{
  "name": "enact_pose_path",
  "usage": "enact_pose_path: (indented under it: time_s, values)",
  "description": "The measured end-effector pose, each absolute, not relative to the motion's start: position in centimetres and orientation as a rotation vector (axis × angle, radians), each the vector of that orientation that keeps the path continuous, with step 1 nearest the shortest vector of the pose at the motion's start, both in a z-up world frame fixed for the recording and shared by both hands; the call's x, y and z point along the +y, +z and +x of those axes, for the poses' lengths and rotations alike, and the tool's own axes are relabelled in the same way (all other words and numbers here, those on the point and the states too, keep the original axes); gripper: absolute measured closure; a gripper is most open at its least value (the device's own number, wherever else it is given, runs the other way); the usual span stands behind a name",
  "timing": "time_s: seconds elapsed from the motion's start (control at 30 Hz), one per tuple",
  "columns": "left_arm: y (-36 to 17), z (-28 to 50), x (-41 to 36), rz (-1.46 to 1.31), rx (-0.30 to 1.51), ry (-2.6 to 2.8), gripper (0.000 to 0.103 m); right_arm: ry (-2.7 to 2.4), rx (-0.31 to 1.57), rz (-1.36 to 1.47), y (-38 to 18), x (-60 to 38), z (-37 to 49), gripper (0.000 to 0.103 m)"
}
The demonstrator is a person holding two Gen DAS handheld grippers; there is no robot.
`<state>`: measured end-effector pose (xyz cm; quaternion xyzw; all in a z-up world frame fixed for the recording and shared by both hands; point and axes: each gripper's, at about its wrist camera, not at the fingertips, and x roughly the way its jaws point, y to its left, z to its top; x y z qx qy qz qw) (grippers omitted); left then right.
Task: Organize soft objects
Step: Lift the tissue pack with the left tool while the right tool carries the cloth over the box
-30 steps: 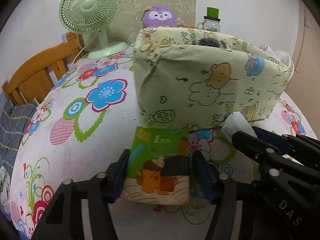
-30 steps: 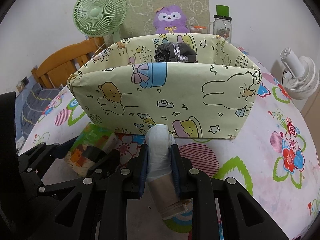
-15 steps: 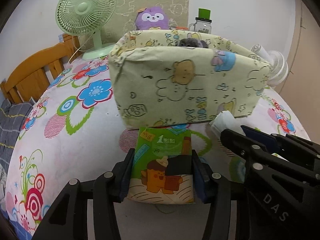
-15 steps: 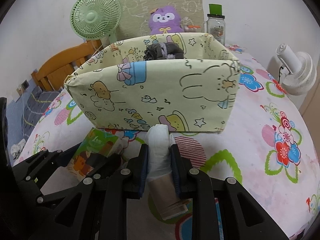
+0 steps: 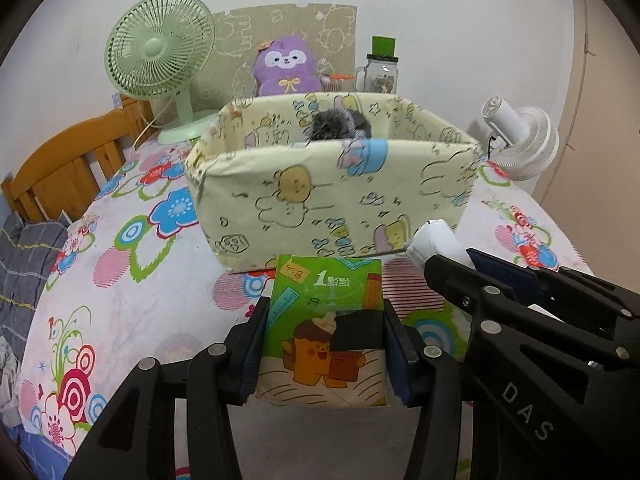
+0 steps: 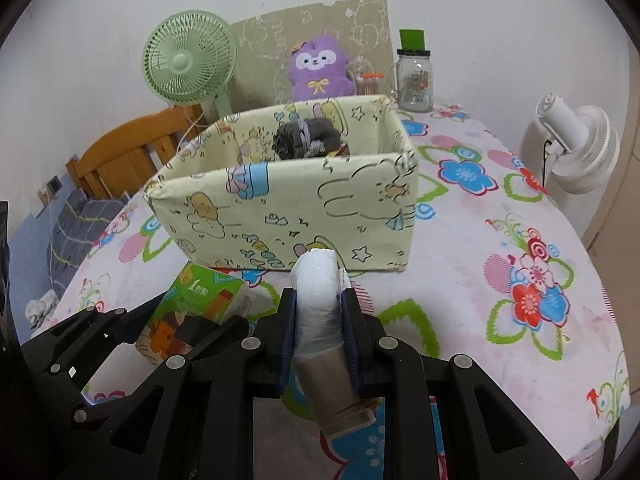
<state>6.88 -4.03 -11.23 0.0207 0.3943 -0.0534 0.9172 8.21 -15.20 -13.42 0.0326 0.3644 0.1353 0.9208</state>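
My left gripper (image 5: 325, 322) is shut on a green tissue pack (image 5: 326, 328) with a cartoon print, held above the floral tablecloth in front of the pale yellow fabric box (image 5: 332, 216). My right gripper (image 6: 319, 316) is shut on a white plastic-wrapped roll (image 6: 320, 312) and sits just right of the left one; the roll's tip also shows in the left wrist view (image 5: 436, 240). The tissue pack shows in the right wrist view (image 6: 196, 312). A grey soft item (image 6: 308, 140) lies inside the box (image 6: 288, 220) at its back.
A green desk fan (image 5: 160, 60), a purple plush (image 5: 286, 66) and a glass jar with a green lid (image 5: 382, 70) stand behind the box. A white fan (image 6: 576, 148) stands at the right edge. A wooden bed frame (image 5: 68, 164) is at the left.
Both grippers have risen and pulled back a little from the box with their loads, so the box's inside and the grey item show more. Both grips are unchanged.
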Motion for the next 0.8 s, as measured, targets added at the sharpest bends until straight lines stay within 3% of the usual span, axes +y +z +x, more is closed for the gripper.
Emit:
enact_pose_path:
  time_s: [0.8]
  values:
    - [-4.8, 5.6, -5.0, 0.027, 0.703, -0.129, 0.050, 0.285, 0.621, 0.044, -6.6, -16.6, 6.3, 0.078]
